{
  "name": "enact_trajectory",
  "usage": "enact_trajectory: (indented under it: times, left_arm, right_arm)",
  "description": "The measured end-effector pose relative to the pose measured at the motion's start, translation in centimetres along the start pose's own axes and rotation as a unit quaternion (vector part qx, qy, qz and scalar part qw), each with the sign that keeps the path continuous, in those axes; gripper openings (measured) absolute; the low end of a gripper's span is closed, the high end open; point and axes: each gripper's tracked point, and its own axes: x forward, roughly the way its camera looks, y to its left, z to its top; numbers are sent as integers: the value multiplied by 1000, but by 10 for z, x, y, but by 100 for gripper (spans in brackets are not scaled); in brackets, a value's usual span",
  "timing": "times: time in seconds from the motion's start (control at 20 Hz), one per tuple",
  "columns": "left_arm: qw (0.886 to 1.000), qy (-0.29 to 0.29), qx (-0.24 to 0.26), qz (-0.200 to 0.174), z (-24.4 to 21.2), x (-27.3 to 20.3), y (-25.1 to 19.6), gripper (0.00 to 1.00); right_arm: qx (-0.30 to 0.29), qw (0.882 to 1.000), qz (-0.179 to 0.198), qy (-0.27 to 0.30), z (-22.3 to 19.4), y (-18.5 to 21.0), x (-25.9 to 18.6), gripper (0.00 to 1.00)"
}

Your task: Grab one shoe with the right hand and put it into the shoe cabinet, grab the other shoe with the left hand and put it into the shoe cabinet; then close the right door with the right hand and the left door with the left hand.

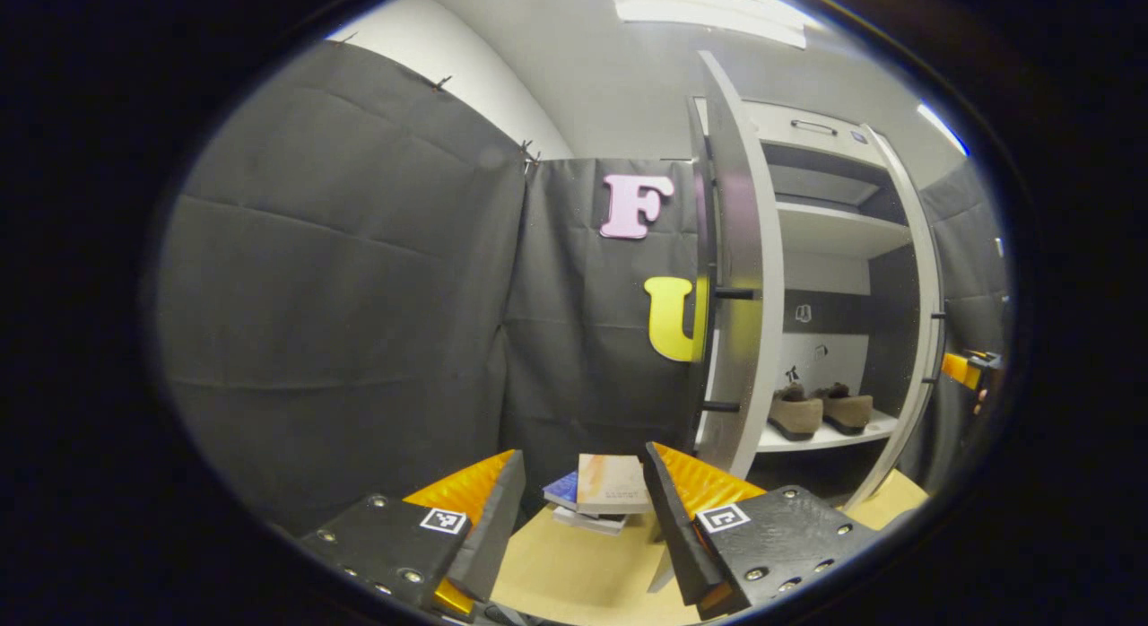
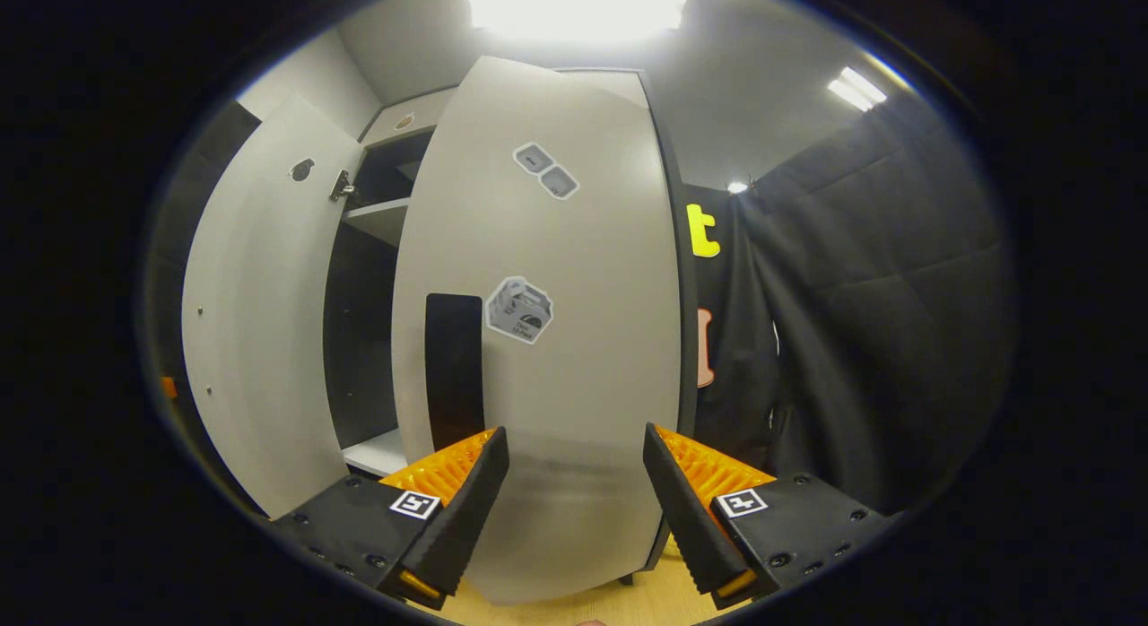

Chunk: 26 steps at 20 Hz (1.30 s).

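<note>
While both shoes [image 1: 818, 411] sit side by side on the cabinet [image 1: 834, 231] shelf, doors hang ajar.
Left gripper [image 1: 583, 509] fingers wide, empty; right gripper [image 2: 576, 491] wide, empty, near the right door [image 2: 556, 339].

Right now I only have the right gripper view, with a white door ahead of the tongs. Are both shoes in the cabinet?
Observer: Yes. The left gripper view shows two brown shoes side by side on a lower shelf.
Operator: Are the left tongs holding anything?
Observer: No, the left tongs are open and empty.
Operator: What lies ahead of them?
Observer: A small stack of books on the wooden surface.
</note>
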Motion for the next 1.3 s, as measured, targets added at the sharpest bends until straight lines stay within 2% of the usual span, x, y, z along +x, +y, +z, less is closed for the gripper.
enact_trajectory:
  times: [0.2,0.25,0.3,0.45,0.5,0.6,0.65,0.85,0.9,1.15,1.2,1.25,1.3]
  left_arm:
    - [1000,-13,5,-9,8,16,-5,77]
    - [1000,-19,6,-5,11,20,-3,77]
    - [1000,-22,7,0,12,26,-1,77]
    - [1000,-14,5,-2,8,27,-5,77]
    - [1000,-13,3,-7,9,25,-7,84]
    - [999,-16,0,-28,12,22,-14,84]
    - [999,-23,10,-22,18,16,-8,84]
    - [998,-30,49,-12,15,24,-11,83]
    - [998,-30,49,-12,15,22,-12,70]
    - [998,-30,36,-29,14,17,-26,70]
    - [998,-32,36,-33,14,15,-29,80]
    - [998,-32,36,-39,15,13,-32,80]
    - [998,-32,35,-46,15,13,-36,75]
  right_arm:
    - [-17,999,-24,-12,4,-29,-23,96]
    - [-20,999,-32,-14,5,-39,-29,92]
    - [-23,999,-43,-16,4,-50,-35,96]
    - [-18,997,-70,-10,0,-79,-48,96]
    - [-13,997,-78,-7,-2,-89,-52,96]
    - [-7,996,-91,-3,-6,-104,-59,96]
    - [-5,995,-95,-1,-8,-109,-62,96]
    - [-7,995,-96,3,-16,-115,-65,96]
    - [-6,996,-94,5,-18,-114,-66,96]
    - [0,997,-74,12,-24,-100,-62,96]
    - [-2,997,-70,12,-25,-97,-63,96]
    - [-4,998,-67,11,-24,-94,-63,96]
    - [-7,998,-65,10,-23,-91,-63,96]
